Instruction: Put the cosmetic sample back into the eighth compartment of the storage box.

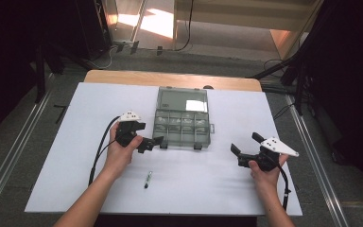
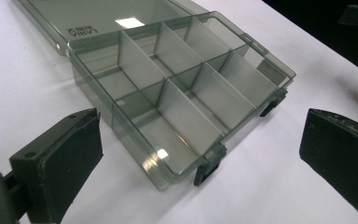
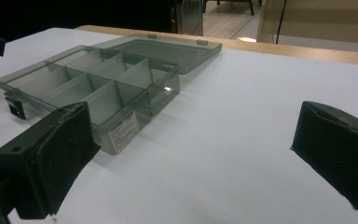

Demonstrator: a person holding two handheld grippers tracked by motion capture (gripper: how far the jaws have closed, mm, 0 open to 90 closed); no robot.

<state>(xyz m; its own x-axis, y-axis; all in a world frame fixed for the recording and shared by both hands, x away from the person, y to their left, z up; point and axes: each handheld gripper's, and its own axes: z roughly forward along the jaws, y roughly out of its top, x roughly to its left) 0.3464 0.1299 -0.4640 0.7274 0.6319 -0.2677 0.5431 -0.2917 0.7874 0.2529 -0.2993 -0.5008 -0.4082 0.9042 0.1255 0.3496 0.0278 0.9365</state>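
A smoky see-through compartment box (image 1: 182,125) lies at the table's middle, its lid (image 1: 183,99) folded flat toward the far side. Its several compartments look empty in the left gripper view (image 2: 177,93) and the right gripper view (image 3: 93,84). My left gripper (image 1: 149,135) is open just left of the box's near corner, jaws pointing at it. From its own camera the left gripper (image 2: 203,126) frames a black front latch (image 2: 205,170) without touching it. My right gripper (image 1: 245,142) is open, apart from the box on its right; the right gripper (image 3: 191,140) has bare table between its jaws.
A small dark pen (image 1: 147,179) lies on the white table sheet (image 1: 75,156) near the front, between my forearms. The wooden table edge (image 1: 170,78) runs behind the box. Dark stands and cables surround the table on the floor.
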